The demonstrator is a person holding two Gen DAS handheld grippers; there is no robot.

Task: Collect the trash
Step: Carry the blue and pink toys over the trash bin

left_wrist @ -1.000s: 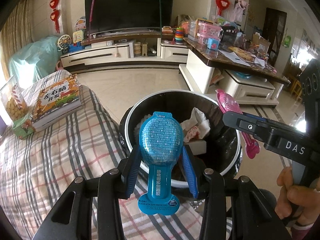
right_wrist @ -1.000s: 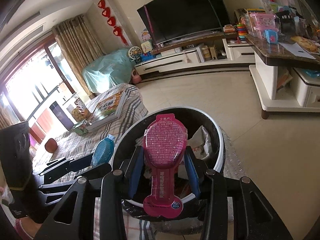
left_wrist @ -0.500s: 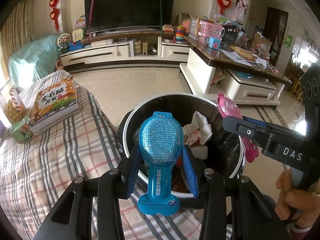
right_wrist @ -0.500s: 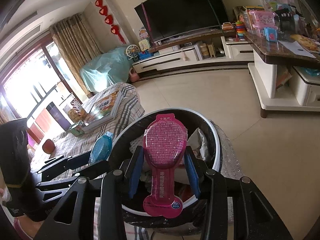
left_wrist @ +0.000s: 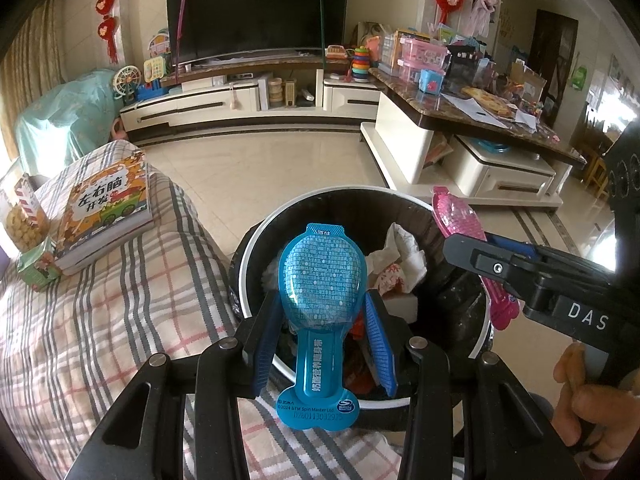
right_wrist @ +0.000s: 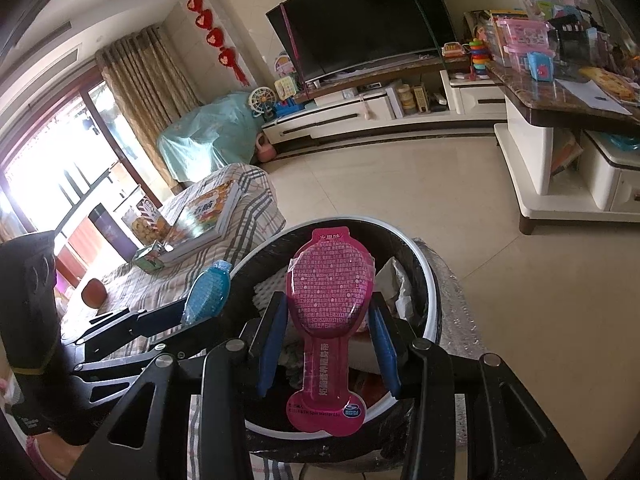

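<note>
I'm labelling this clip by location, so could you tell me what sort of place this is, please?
Very likely a family living room in a home: a large television on a low white media cabinet, a sofa under a checked cover with a children's book, and toys piled on the marble-topped table.

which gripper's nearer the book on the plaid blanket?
Left. The left gripper hangs at the bin's blanket-side rim, beside the book. The right gripper is over the bin's far side.
</note>
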